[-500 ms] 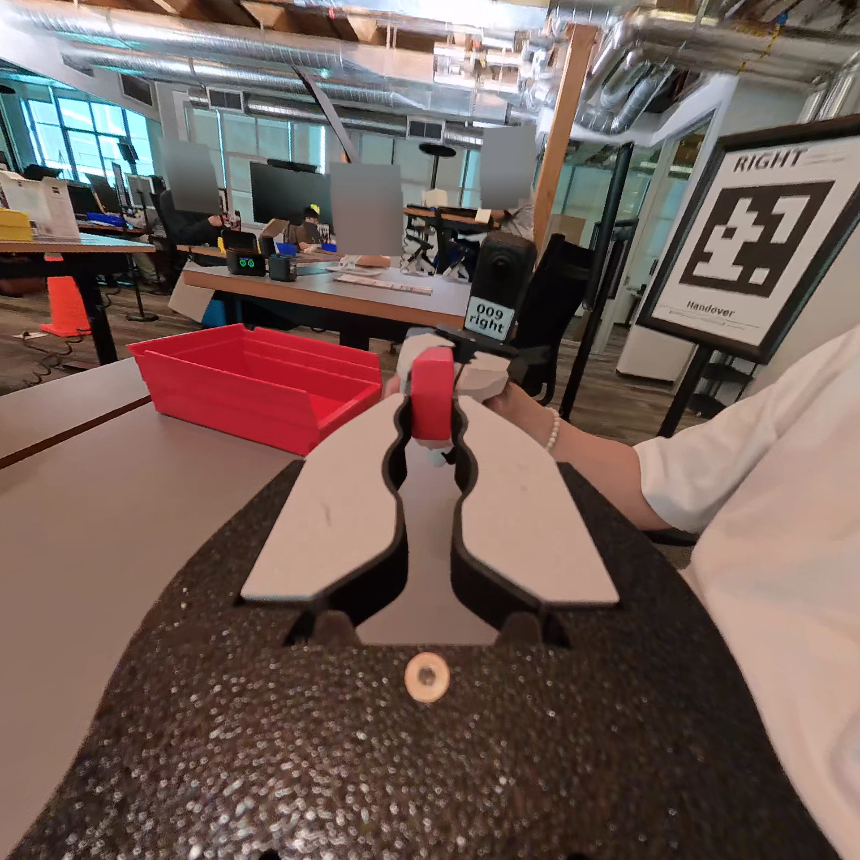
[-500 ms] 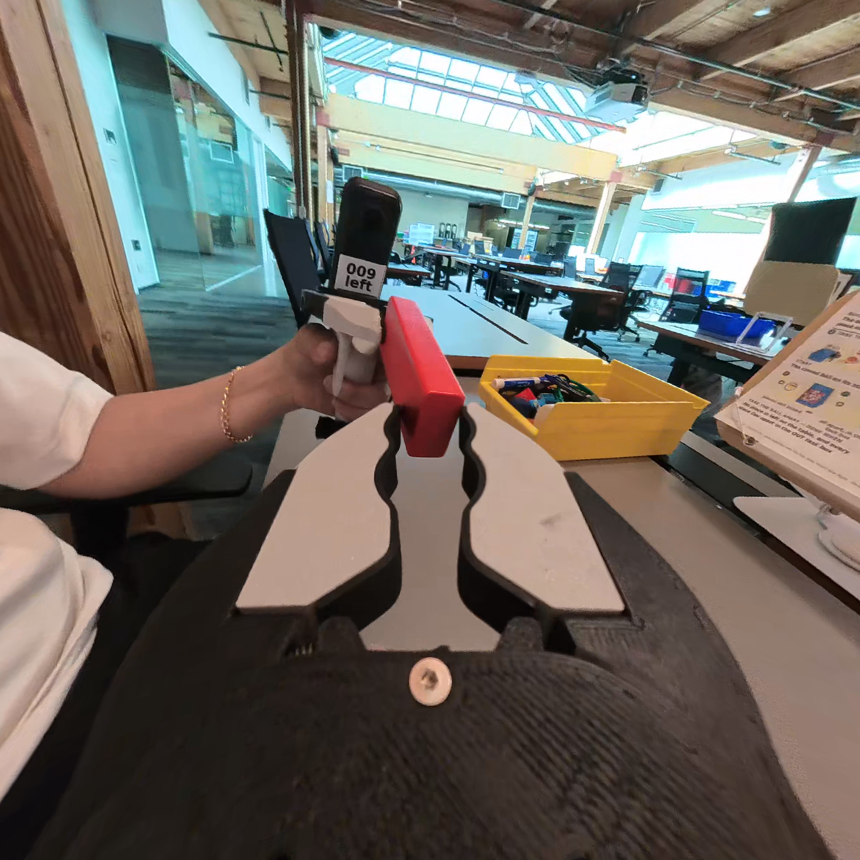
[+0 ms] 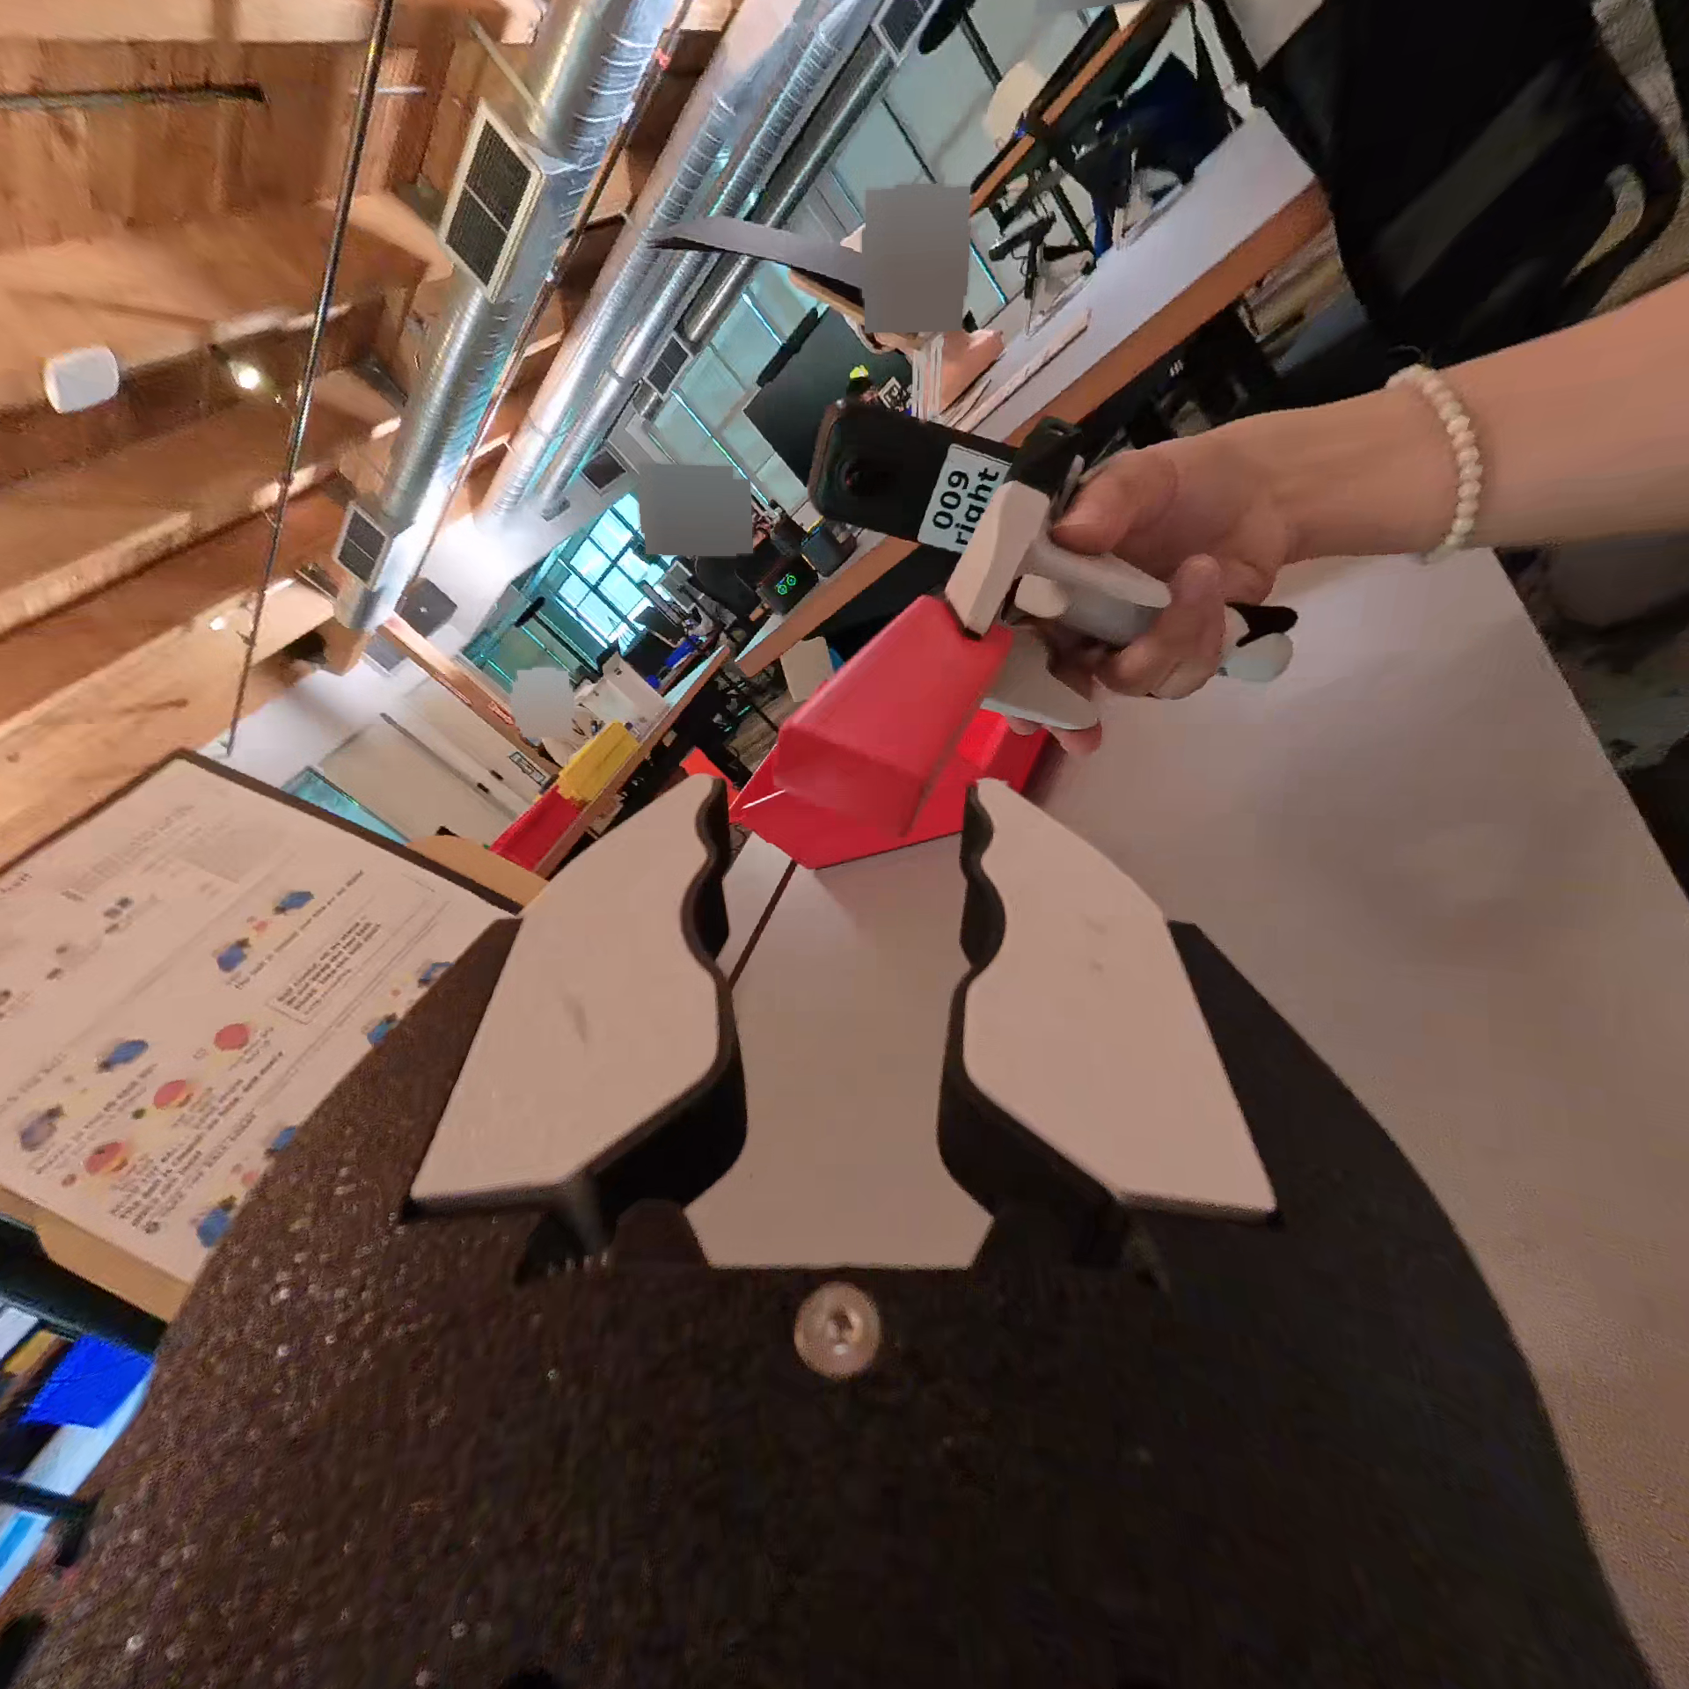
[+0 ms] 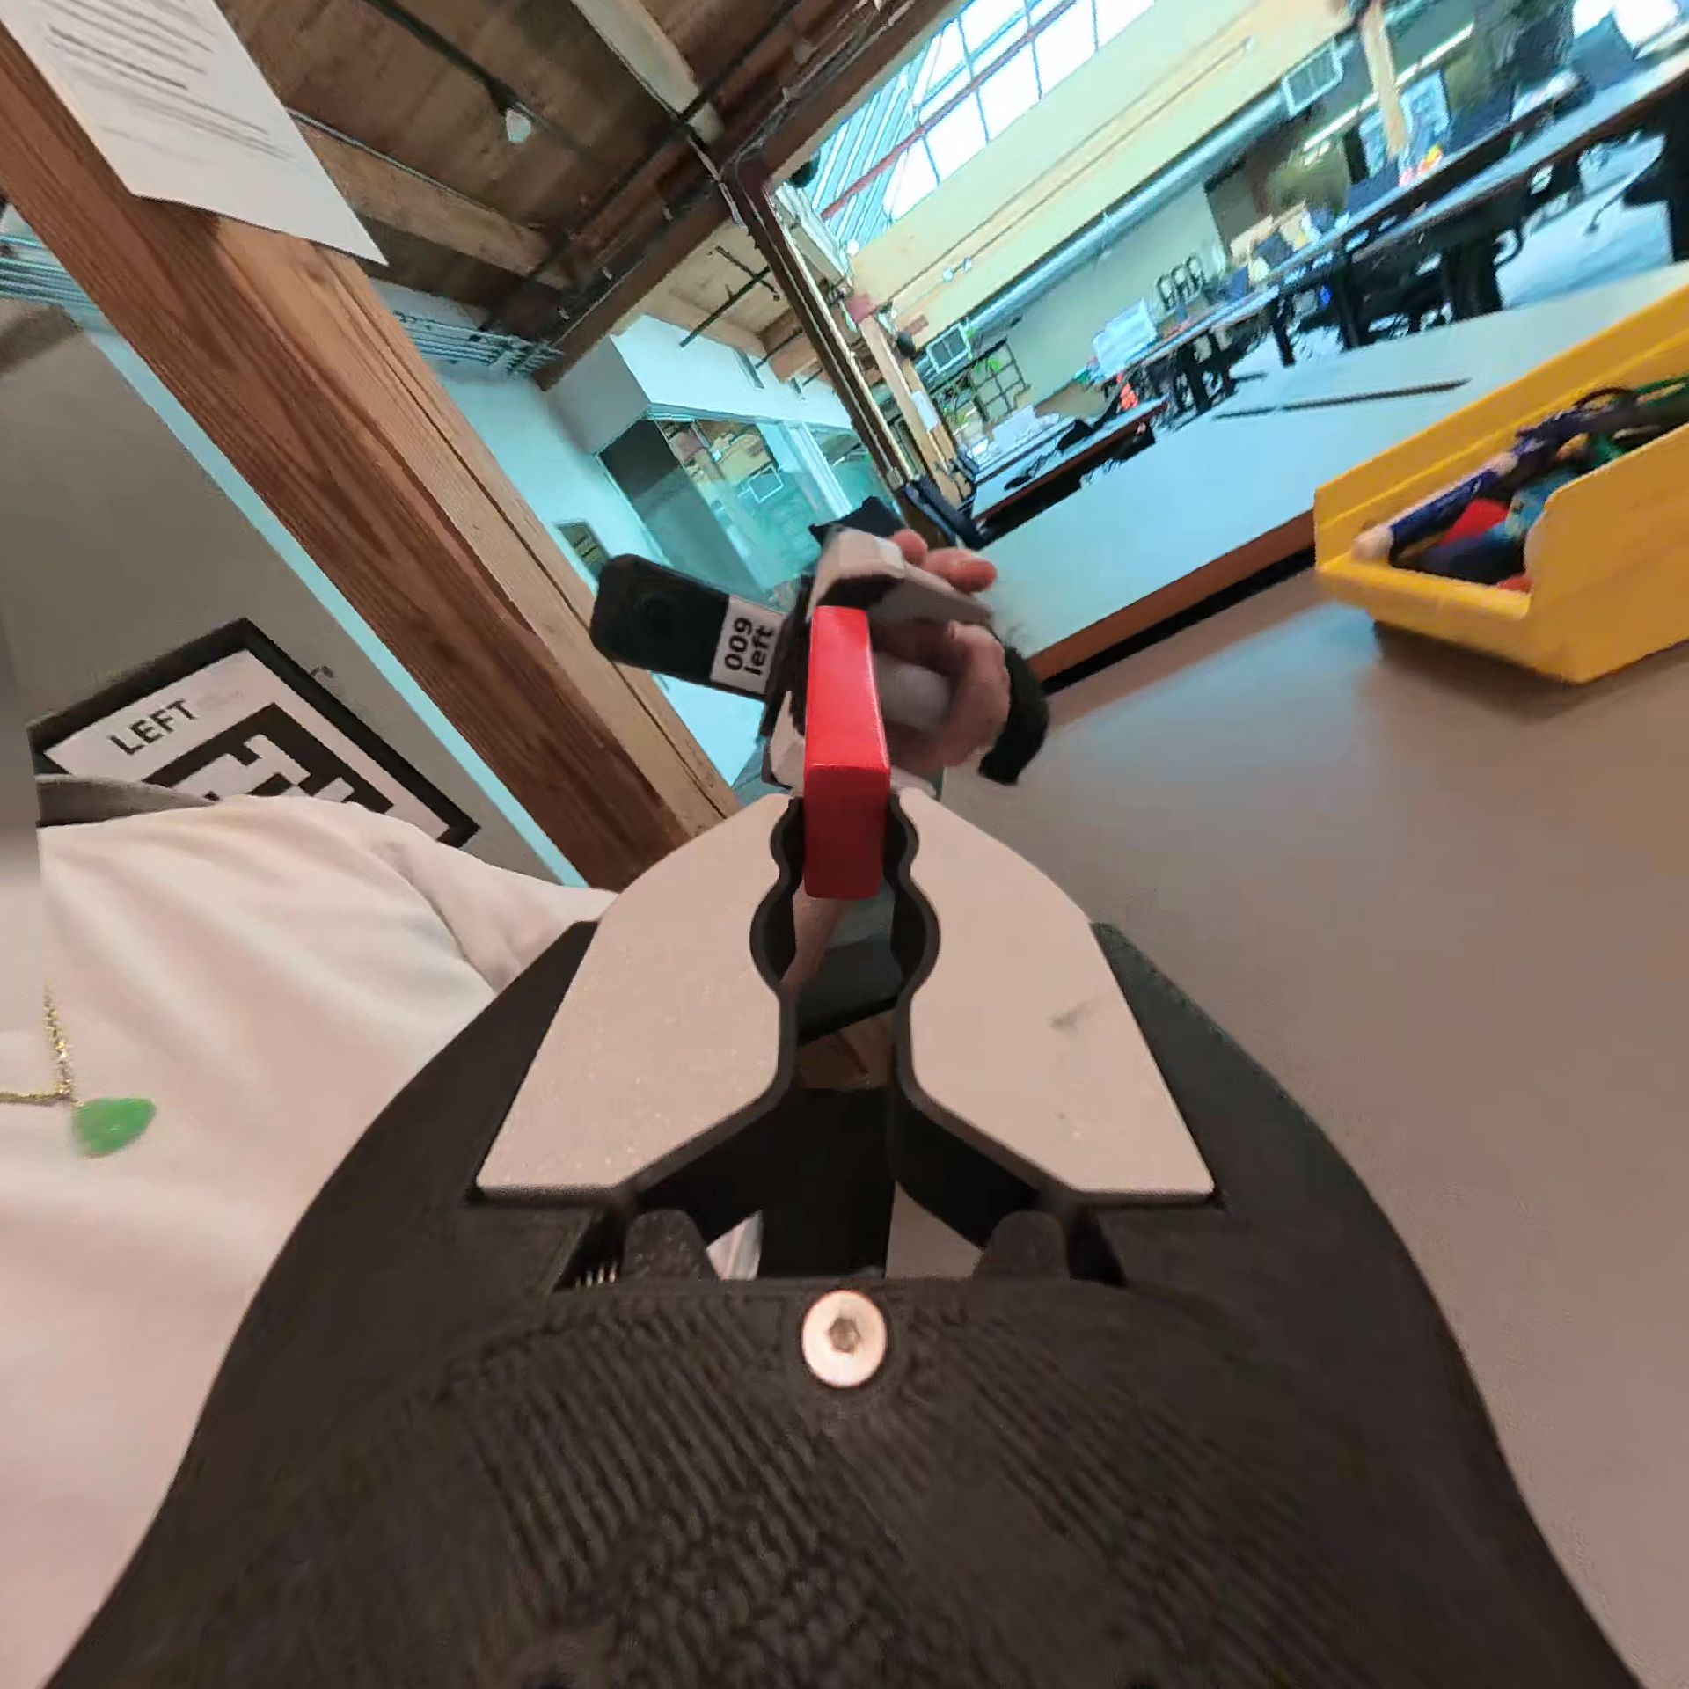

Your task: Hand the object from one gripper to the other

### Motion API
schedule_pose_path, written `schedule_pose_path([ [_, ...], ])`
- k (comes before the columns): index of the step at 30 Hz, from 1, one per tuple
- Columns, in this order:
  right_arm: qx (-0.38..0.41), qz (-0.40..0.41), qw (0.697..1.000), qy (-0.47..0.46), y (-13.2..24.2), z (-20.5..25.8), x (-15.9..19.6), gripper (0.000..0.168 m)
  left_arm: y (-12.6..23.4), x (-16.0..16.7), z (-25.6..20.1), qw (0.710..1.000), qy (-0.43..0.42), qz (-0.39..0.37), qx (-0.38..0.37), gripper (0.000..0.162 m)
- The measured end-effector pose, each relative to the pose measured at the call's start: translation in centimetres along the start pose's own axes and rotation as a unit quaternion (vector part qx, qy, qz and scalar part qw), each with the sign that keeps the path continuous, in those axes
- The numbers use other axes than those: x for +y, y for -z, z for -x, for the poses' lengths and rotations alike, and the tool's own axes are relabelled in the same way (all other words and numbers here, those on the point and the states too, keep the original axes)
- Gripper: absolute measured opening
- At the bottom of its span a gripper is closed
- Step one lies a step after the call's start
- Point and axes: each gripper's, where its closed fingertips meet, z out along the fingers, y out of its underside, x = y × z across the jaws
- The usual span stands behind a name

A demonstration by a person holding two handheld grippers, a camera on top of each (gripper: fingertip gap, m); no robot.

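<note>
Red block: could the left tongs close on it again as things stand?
Probably yes: the left tongs are open, the red block's free end lies just ahead, nothing between; the right tongs hold the other end.

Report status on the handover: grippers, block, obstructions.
Right gripper shut on red block. Left gripper open, empty, block just beyond its fingertips. Red bin behind the block, nothing between the grippers.

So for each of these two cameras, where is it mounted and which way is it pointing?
Left wrist view: on the left gripper, tilted, facing its open fingers, the red block, the right gripper and the right hand.
Right wrist view: on the right gripper, shut on the red block, facing the left gripper; white shirt shows.
Shared: the block and grey table.
</note>
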Motion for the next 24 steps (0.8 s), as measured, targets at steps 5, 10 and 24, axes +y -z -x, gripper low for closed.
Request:
schedule_pose_path([
  [5, 0.0, 0.033, 0.999, -0.012, -0.5, -0.3, 1.4, 0.016, -0.6, 0.0, -1.5, 0.999, 0.004, 0.002, 0.038, 0.04],
  [10, 0.013, 0.031, 0.999, -0.013, -0.3, -0.7, 1.4, 0.016, -1.0, 1.3, -2.4, 0.996, 0.03, 0.035, 0.075, 0.034],
  [24, 0.123, -0.102, 0.926, 0.343, -0.5, 0.7, -2.5, 0.056, -3.3, -1.5, -1.2, 0.875, 0.431, -0.187, 0.118, 0.034],
])
